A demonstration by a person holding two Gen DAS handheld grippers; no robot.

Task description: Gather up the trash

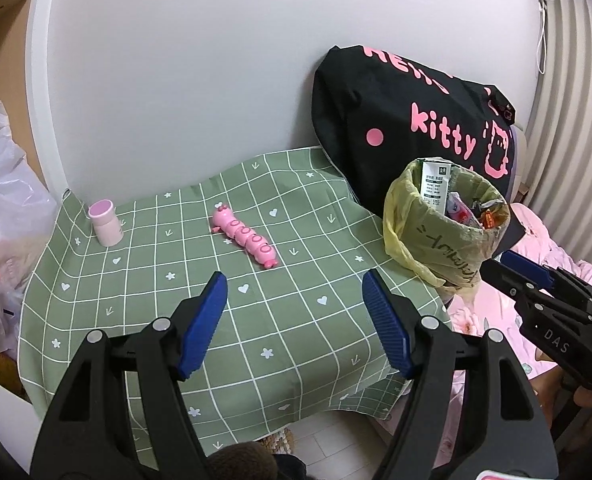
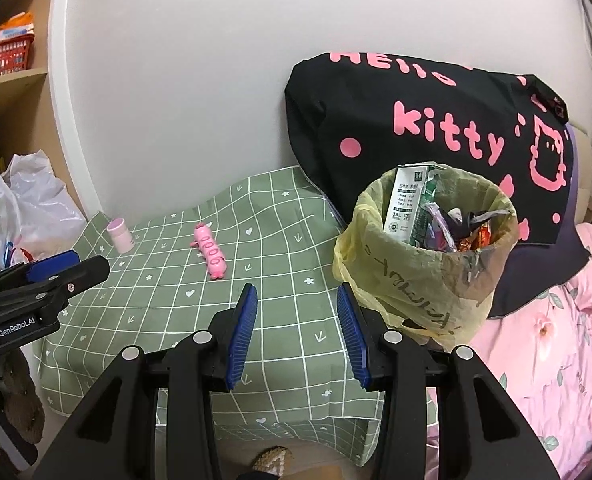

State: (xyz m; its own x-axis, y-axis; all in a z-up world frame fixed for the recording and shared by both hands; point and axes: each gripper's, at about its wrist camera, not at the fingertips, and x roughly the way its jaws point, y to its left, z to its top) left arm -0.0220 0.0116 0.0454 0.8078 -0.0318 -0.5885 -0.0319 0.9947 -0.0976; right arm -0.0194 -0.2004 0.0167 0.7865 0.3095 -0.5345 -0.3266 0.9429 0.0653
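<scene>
Above the table's near edge, left gripper (image 1: 295,300) and right gripper (image 2: 296,314) are held released, empty. At the right corner, the bin (image 2: 428,276) is packed with trash (image 2: 410,208). Its thin liner is judged soft and tearable; the gathered rim should be gripped.

Tablecloth (image 1: 296,320) centre free; bin (image 1: 448,236) blocks right.
</scene>
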